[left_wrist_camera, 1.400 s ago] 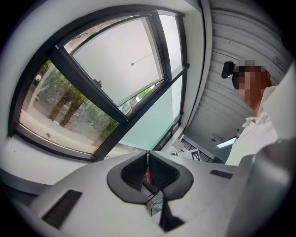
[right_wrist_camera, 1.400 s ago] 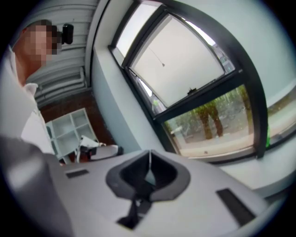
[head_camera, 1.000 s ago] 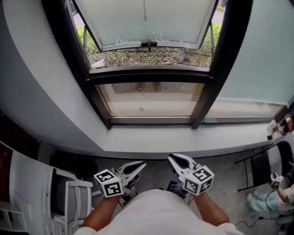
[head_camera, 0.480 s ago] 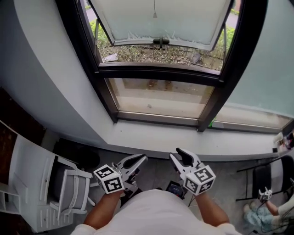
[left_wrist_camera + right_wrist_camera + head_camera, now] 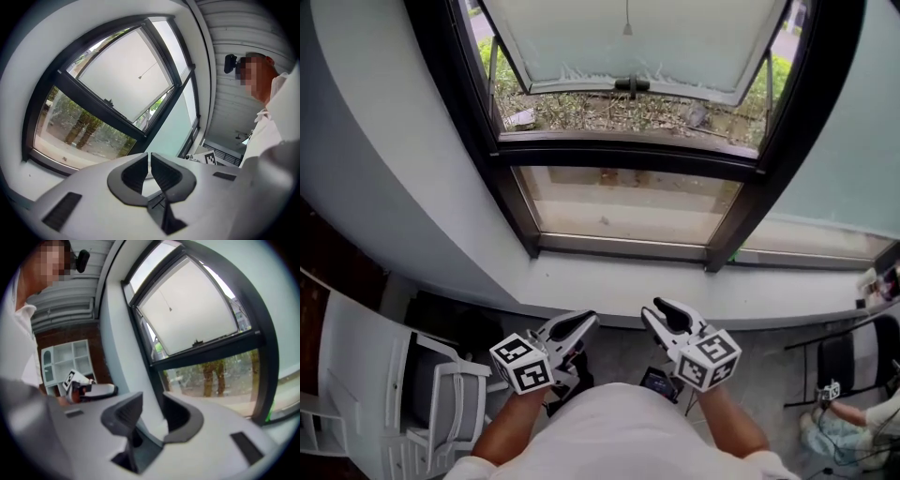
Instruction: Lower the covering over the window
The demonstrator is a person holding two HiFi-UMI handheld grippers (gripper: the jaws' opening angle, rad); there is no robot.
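A white covering (image 5: 628, 42) fills the upper pane of the black-framed window (image 5: 619, 155), and a thin pull cord (image 5: 627, 21) hangs in front of it. The covering (image 5: 126, 75) and its cord end (image 5: 169, 309) also show in both gripper views. Both grippers are held low, below the sill (image 5: 656, 286) and well short of the cord. My left gripper (image 5: 581, 322) is shut and empty, its jaws (image 5: 149, 157) together. My right gripper (image 5: 654, 309) has just been opening and stands open (image 5: 152, 399) with nothing between its jaws.
A white chair (image 5: 422, 394) stands at my lower left and a black chair (image 5: 853, 361) at the right, with a seated person (image 5: 853, 427) beside it. A white shelf unit (image 5: 61, 357) lines the wall behind. The lower pane (image 5: 628, 202) is bare glass.
Both grippers have edged forward towards the sill. The window has slid lower and to the right in the head view as the head turned.
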